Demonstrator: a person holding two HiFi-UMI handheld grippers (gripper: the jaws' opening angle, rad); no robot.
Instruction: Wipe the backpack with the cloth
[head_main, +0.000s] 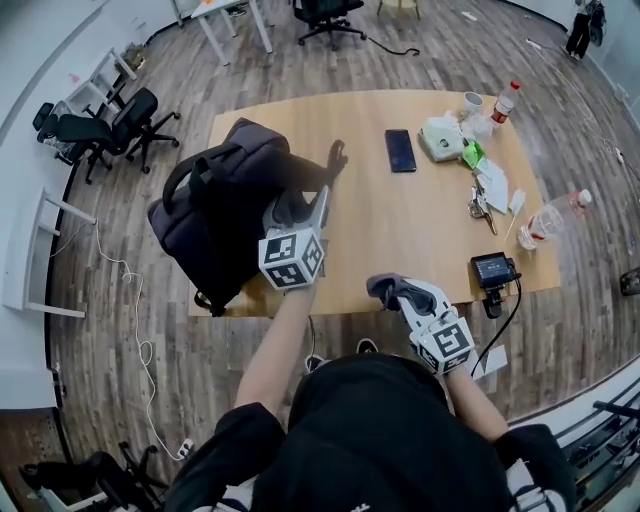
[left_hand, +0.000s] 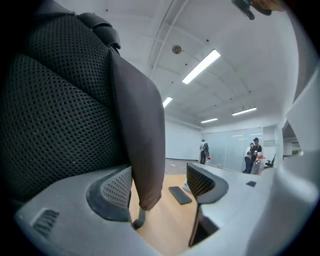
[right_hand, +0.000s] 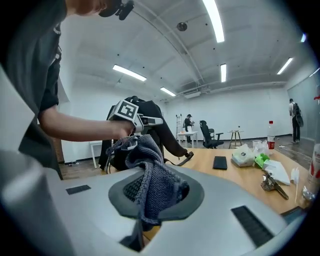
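One dark, mesh-backed backpack (head_main: 215, 205); one bunched, knitted grey cloth (right_hand: 155, 180).

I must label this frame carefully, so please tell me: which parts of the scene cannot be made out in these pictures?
Right gripper view: the grey knitted cloth covers the pads of the right gripper.
Left gripper view: the dark grey backpack with its mesh panel hides most of the wooden table.
Head view: the backpack's underside is hidden by its own body; the print on the clear plastic bottle is too small.
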